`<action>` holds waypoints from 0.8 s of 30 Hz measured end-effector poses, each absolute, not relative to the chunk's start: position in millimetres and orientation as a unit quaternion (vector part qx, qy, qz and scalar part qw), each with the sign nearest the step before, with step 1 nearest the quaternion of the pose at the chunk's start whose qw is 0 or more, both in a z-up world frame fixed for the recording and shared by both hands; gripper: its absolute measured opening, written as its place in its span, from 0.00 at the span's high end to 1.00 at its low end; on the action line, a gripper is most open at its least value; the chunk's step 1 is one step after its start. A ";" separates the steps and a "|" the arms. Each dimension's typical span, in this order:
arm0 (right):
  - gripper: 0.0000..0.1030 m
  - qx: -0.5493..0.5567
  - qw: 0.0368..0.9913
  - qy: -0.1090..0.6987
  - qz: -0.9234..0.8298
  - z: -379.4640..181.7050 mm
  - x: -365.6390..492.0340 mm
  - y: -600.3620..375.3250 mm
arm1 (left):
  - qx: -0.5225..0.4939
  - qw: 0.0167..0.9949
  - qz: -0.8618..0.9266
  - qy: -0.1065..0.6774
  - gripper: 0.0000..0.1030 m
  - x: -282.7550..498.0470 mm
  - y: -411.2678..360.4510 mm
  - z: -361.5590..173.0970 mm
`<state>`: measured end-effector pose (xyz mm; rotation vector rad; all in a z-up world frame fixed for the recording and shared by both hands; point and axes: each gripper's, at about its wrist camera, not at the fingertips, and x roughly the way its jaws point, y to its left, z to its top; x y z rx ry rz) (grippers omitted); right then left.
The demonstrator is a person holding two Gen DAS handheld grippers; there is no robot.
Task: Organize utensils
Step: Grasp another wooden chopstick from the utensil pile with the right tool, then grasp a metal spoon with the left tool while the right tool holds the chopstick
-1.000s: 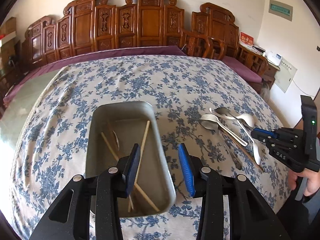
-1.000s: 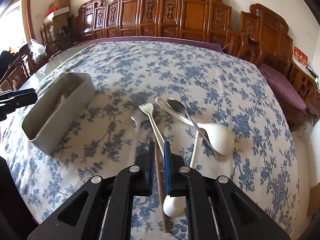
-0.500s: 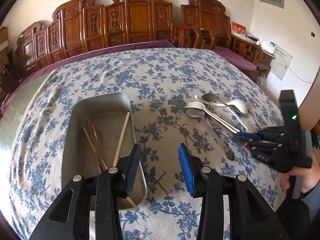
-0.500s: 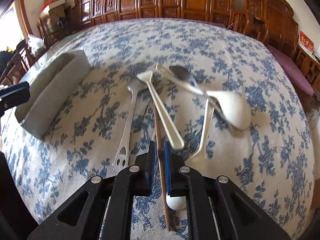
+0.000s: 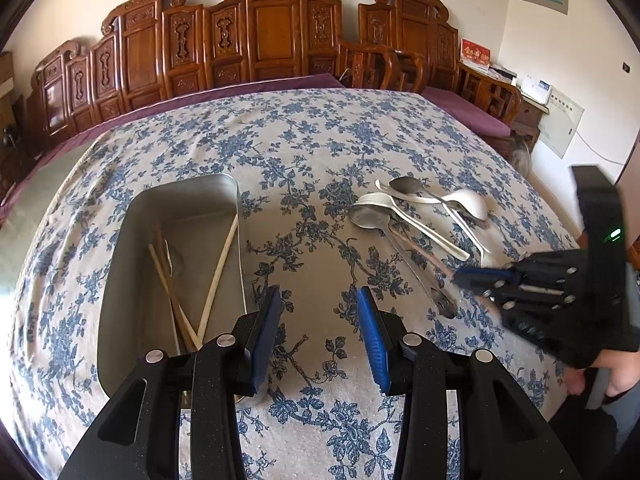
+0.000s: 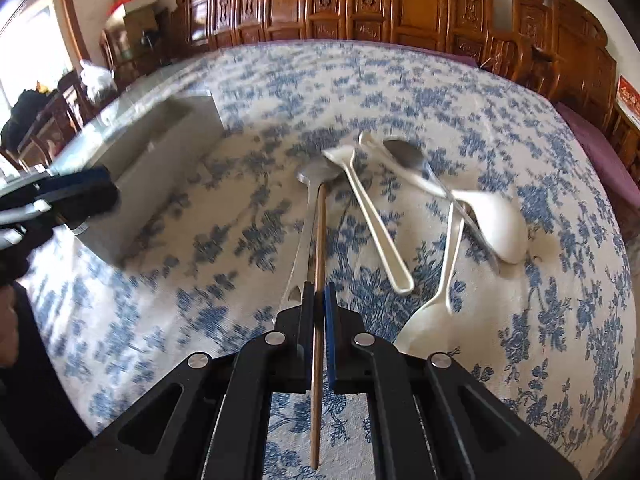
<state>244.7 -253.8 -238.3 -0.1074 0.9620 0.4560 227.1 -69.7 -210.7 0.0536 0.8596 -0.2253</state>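
Spreading across everything is the blue-flowered tablecloth (image 5: 312, 152), and on it sits the grey metal tray (image 5: 120, 240) with loose chopsticks (image 5: 218, 268) lying inside. Beside it, well apart, the pile of spoons and forks (image 6: 400, 208) sprawls on the cloth (some white, some steel). Left gripper (image 5: 318, 334) hovers near the tray's corner, jaws wide, gripping nothing. Right gripper (image 6: 319, 300) has its jaws pinched tight on a single brown chopstick (image 6: 319, 240), just beside the pile.

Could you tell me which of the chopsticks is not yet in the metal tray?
The brown chopstick clamped in the right gripper, beside the spoons on the tablecloth. The other chopsticks already lie inside the metal tray.
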 end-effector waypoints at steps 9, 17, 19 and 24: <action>0.94 -0.016 0.886 0.425 0.184 -217.4 245.8 -292.1 | 0.034 0.901 -0.107 0.420 0.64 231.9 -78.5 -214.0; 0.94 -0.003 0.903 0.399 0.160 -210.8 251.6 -313.5 | 0.054 0.897 -0.126 0.420 0.64 239.7 -104.4 -217.3; 0.94 0.007 0.904 0.397 0.157 -211.1 255.5 -318.6 | 0.059 0.895 -0.129 0.422 0.64 245.3 -111.8 -219.0; 0.94 0.018 0.904 0.400 0.149 -215.3 264.9 -324.6 | 0.063 0.889 -0.139 0.432 0.64 266.3 -132.2 -225.7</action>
